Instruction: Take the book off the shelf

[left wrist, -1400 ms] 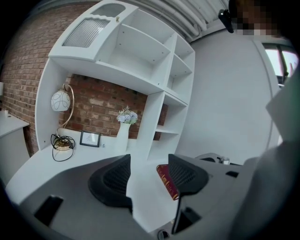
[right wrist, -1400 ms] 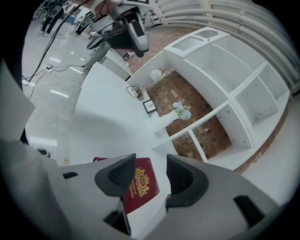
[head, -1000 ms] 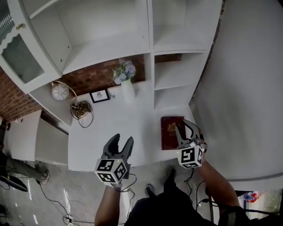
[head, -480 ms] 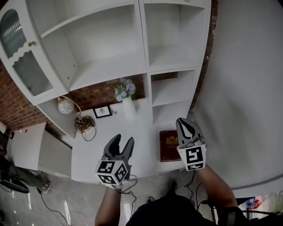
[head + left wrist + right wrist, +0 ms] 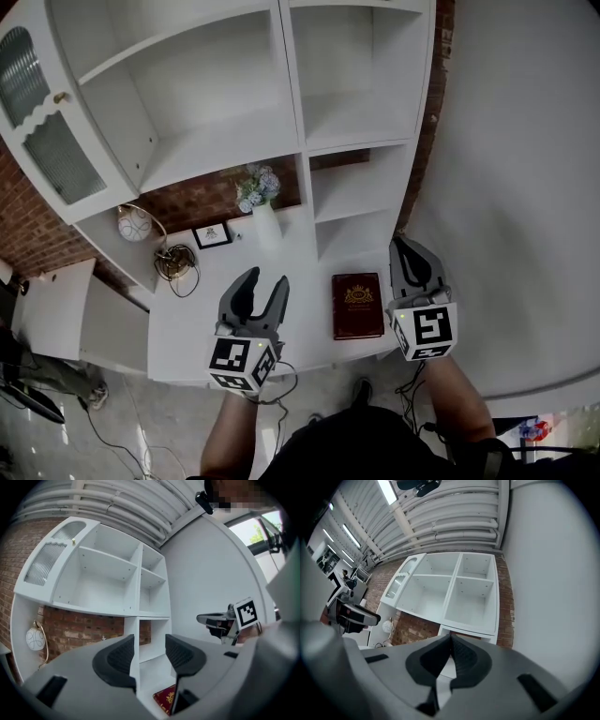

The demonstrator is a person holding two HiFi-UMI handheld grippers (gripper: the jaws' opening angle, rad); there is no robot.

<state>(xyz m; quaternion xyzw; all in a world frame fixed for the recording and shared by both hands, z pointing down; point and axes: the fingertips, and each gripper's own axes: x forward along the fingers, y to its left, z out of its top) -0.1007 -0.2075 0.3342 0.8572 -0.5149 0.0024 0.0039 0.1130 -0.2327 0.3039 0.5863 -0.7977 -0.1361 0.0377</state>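
Note:
A dark red book [image 5: 357, 306] with a gold emblem lies flat on the white counter [image 5: 206, 309], below the shelf unit. My right gripper [image 5: 409, 251] hovers just right of the book, jaws shut with nothing between them; in its own view the pads [image 5: 451, 644] meet. My left gripper [image 5: 263, 279] is left of the book, open and empty. In the left gripper view its jaws [image 5: 149, 651] stand apart, with the book's corner [image 5: 165, 700] below them and the right gripper [image 5: 220, 620] at the right.
The white shelf unit [image 5: 281, 94] has bare compartments. On the counter stand a white vase of flowers [image 5: 267, 211], a small framed picture [image 5: 211, 234], a round white ornament [image 5: 134, 223] and a coiled cable [image 5: 173, 261]. A white wall [image 5: 525, 187] rises at right.
The right gripper's jaws have gone from apart to shut, and it has moved off the book's right edge to the right. The left gripper stays open.

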